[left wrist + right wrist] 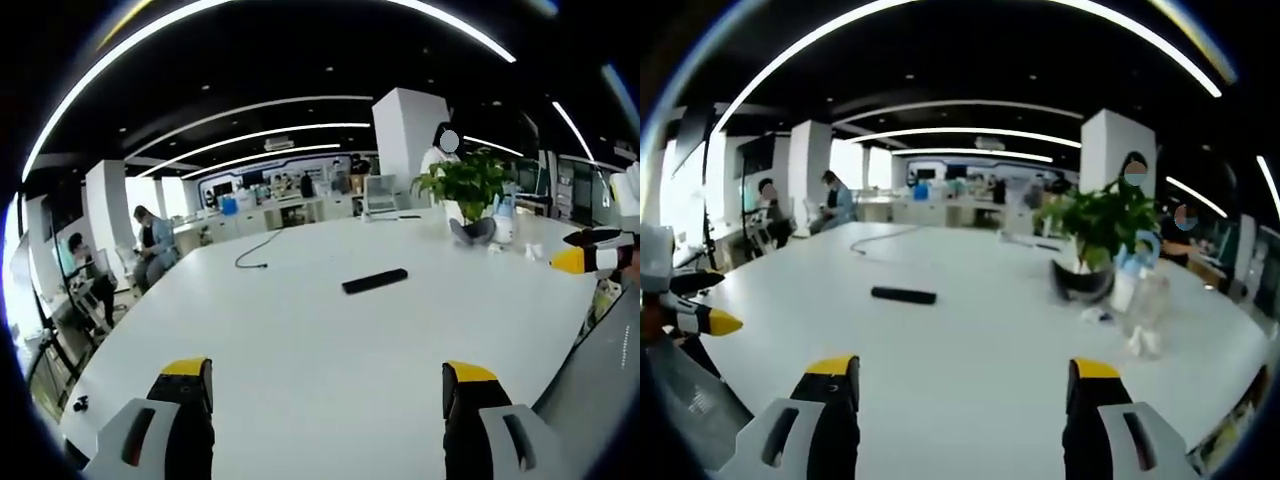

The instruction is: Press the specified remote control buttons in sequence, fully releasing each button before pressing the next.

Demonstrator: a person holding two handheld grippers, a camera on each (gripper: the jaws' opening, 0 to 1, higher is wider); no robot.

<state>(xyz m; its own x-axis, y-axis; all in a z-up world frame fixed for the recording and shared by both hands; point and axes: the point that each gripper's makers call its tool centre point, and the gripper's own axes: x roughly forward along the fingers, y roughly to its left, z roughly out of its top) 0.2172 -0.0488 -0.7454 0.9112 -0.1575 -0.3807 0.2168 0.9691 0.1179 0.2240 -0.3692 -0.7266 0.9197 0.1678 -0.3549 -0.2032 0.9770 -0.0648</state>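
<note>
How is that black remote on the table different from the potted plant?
The remote is flat, black and lies alone mid-table; the plant stands upright, green and leafy, in a dark pot near the far edge. The remote has bare table around it; the plant has a bottle beside it. Both rest on the same white table, untouched by the tongs.

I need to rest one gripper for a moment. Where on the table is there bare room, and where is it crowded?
Bare tabletop runs from both grippers' jaws up to the remote; more lies between the remote and the cable. It is crowded around the plant and the bottles beside it.
</note>
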